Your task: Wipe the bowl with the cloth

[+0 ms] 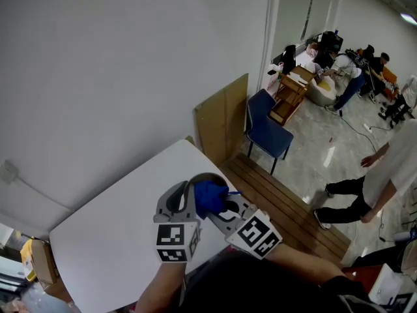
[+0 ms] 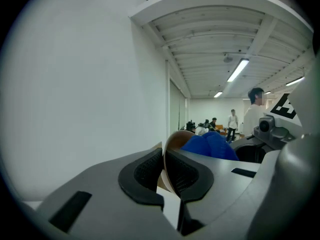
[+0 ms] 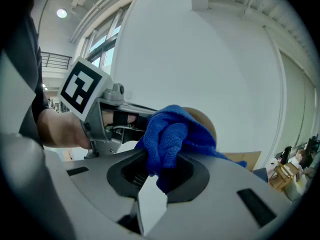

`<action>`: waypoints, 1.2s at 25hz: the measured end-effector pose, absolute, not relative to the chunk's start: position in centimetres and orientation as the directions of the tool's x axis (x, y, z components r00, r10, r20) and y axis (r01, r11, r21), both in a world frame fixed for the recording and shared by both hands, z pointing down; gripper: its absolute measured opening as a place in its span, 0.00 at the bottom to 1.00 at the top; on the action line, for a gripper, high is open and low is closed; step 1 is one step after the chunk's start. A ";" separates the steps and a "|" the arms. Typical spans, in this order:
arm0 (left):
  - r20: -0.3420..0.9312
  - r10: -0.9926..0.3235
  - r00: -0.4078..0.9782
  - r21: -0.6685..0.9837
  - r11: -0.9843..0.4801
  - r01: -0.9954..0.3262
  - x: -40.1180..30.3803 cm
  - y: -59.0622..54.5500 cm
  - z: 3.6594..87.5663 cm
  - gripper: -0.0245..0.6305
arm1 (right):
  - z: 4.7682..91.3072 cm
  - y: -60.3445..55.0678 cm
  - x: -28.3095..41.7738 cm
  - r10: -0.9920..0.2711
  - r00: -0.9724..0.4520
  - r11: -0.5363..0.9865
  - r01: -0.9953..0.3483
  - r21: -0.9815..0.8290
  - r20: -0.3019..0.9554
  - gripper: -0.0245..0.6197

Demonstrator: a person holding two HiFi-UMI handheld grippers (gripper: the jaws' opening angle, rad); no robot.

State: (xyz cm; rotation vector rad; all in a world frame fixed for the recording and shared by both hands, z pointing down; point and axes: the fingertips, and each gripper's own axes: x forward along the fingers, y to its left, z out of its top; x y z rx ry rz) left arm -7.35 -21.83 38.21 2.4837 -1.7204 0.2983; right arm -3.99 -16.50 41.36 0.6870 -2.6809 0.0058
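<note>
Both grippers are held up over the right end of the white table (image 1: 111,240). My left gripper (image 1: 181,199) is shut on the thin rim of a brown bowl (image 1: 203,177), which is tipped on its side; the rim runs between the pads in the left gripper view, where the left gripper (image 2: 164,173) grips the bowl (image 2: 175,138). My right gripper (image 1: 228,207) is shut on a bunched blue cloth (image 1: 210,197). In the right gripper view the cloth (image 3: 172,134) fills the right gripper (image 3: 159,171) and presses against the bowl (image 3: 206,123). The cloth (image 2: 210,146) hides most of the bowl's inside.
A cardboard panel (image 1: 223,119) leans on the wall behind the table. A blue chair (image 1: 266,130) and a low wooden slatted platform (image 1: 287,207) lie to the right. A person in white (image 1: 384,175) stands at the right; several people work at the far back (image 1: 339,64).
</note>
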 end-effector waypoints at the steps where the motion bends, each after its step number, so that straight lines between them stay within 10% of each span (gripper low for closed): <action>1: 0.225 -0.915 0.336 -0.017 -0.348 -0.937 -7.6 -21.8 38.3 0.08 | 41.2 -16.4 -3.5 -0.473 -0.808 0.876 -0.473 0.092 0.352 0.15; 15: 0.211 -0.882 0.420 0.076 -0.414 -0.907 -8.6 -20.8 37.2 0.07 | 35.5 -20.2 4.5 -0.743 -0.652 0.669 -0.721 0.180 0.152 0.15; 30: 0.082 -0.882 0.465 0.200 -0.442 -0.874 -9.4 -20.5 32.1 0.07 | 36.2 -17.8 0.8 -0.601 -0.775 0.797 -0.561 0.224 0.197 0.15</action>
